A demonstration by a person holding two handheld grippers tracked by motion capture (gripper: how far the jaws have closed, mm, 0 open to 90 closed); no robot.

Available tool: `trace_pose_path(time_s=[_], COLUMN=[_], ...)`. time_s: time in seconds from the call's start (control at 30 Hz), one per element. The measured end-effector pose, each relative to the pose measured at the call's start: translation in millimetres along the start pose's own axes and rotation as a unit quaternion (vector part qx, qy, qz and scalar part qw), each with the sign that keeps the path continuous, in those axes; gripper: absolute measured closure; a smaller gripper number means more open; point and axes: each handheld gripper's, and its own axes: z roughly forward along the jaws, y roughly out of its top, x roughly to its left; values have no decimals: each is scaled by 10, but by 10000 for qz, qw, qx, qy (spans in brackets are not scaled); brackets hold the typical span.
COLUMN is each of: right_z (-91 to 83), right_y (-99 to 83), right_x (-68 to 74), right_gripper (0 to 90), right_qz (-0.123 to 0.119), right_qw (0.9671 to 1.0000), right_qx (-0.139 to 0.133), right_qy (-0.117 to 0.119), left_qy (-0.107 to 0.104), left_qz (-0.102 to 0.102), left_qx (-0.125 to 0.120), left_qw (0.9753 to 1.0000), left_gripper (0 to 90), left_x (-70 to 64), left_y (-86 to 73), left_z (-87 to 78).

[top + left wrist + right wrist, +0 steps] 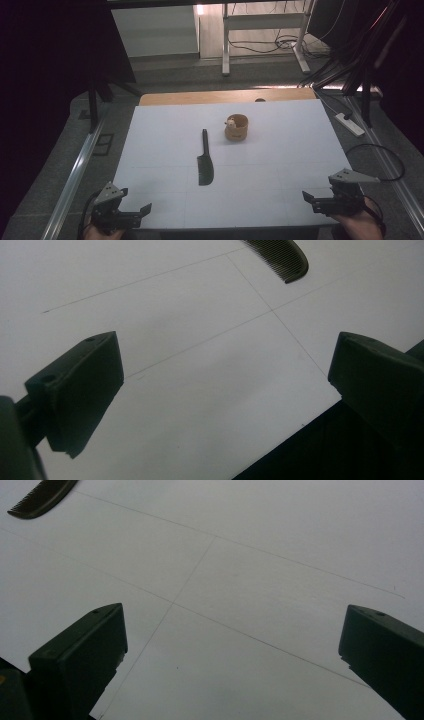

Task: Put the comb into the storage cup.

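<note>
Waiting at bench (150,130) near edge | left gripper (131,212) 7 o'clock, right gripper (320,199) 5 o'clock, fingers of both spread, empty | comb (204,160) flat at centre, wooden cup (236,127) 1 o'clock of it | risk: thin comb skids under fingers, careless reach tips cup.

We see a table (150,150) with a white top, faint thin lines dividing it into squares, a wooden strip along the far edge. A black comb (204,161) lies flat near the middle, handle pointing away. Just beyond, to its right, a small wooden cup (236,127) stands upright.
</note>
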Motion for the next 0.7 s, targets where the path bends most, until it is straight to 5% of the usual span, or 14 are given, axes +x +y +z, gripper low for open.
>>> trace_pose_path(time_s=[0.7], right_z=[11], right_y=[4], right_x=[1], right_gripper=[0], right_qz=[-61], right_qw=[9999], right_qx=[64], right_qy=[119], left_qy=[-84], left_qz=[-58], left_qx=[-5], left_qw=[9999], left_gripper=[22], left_x=[20], left_y=[-3], left_z=[-4])
